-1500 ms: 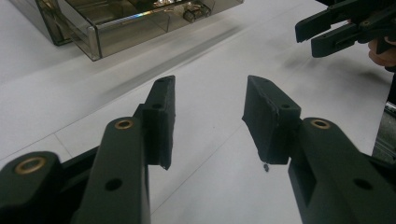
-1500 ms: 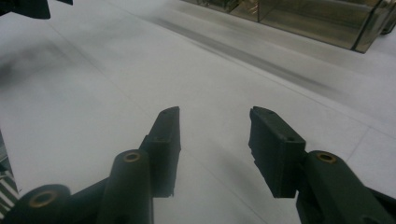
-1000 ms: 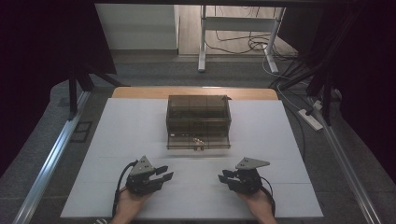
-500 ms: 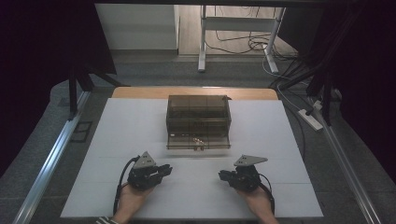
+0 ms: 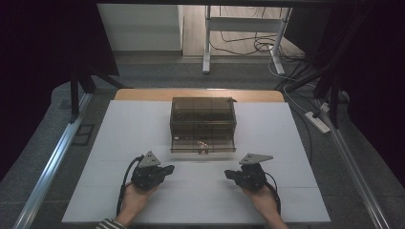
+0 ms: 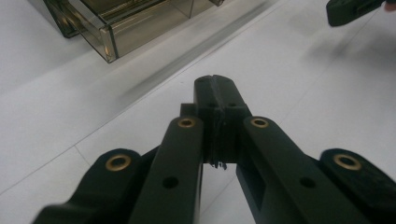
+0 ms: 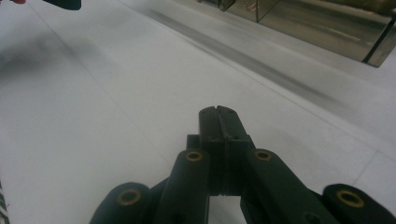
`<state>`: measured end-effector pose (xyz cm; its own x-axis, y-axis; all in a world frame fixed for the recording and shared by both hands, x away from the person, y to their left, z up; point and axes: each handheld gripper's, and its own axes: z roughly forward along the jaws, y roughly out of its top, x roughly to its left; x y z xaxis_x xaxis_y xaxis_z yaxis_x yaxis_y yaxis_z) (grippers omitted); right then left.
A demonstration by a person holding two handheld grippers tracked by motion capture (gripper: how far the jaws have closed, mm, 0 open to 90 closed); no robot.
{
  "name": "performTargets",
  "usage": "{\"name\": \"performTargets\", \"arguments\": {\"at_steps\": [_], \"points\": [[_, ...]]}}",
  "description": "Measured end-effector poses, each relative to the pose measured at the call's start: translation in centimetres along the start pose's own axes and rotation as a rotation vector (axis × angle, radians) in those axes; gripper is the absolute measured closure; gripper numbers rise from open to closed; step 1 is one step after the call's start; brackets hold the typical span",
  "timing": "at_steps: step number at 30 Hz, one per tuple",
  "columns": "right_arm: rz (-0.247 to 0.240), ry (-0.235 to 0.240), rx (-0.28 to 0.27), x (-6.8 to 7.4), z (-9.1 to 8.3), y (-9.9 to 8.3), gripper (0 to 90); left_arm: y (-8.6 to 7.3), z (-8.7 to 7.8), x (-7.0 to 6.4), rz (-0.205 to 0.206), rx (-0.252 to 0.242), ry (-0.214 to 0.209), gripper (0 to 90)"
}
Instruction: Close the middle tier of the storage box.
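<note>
- Your left claw [image 5: 168,168] rests low on the white counter [image 5: 119,133], held in your left hand [image 5: 135,198]. In the left gripper view its two black jaws are pressed together with nothing between them [image 6: 215,88].
- Your right claw [image 5: 230,174] sits on the counter too, held in your right hand [image 5: 260,198]. In the right gripper view its jaws also meet flat, closed on nothing [image 7: 218,116].
- The two claws point inward at each other, well apart, with bare counter between them. From the left gripper view the right claw's tip shows far off at the upper right [image 6: 350,10]; from the right gripper view the left claw's tip shows at the upper left [image 7: 63,3].
- A cable [image 5: 125,174] loops from the back of the left claw toward your wrist; another [image 5: 276,191] trails behind the right one.
- A seam in the counter runs across just ahead of both claws [image 6: 196,39].
- Beyond that seam, ahead of and between the claws, stands the box [image 5: 203,124], a smoky clear case. Neither claw touches it.
- Its low front drawer is pulled out toward you, and a small brassy item [image 5: 202,143] lies inside; what it is I cannot tell.
- From the left claw, the box is ahead and to the right; from the right claw, ahead and to the left.
- Past the box, the counter ends at a wooden edge [image 5: 143,94].
</note>
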<state>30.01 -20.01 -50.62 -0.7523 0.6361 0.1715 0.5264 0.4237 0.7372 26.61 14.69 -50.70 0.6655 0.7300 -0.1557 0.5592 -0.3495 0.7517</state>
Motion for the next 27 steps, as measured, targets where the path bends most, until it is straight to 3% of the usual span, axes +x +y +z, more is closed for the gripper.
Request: {"name": "performTargets", "arguments": {"at_steps": [14,27], "points": [[0.032,-0.053,-0.013,-1.9,0.6,2.0,89.3,1.2,1.1,1.6,-0.048,0.023,0.014,89.3],[0.053,-0.089,-0.006,-3.2,0.7,3.0,89.2,2.1,2.2,2.3,-0.065,0.039,0.035,89.3]]}}
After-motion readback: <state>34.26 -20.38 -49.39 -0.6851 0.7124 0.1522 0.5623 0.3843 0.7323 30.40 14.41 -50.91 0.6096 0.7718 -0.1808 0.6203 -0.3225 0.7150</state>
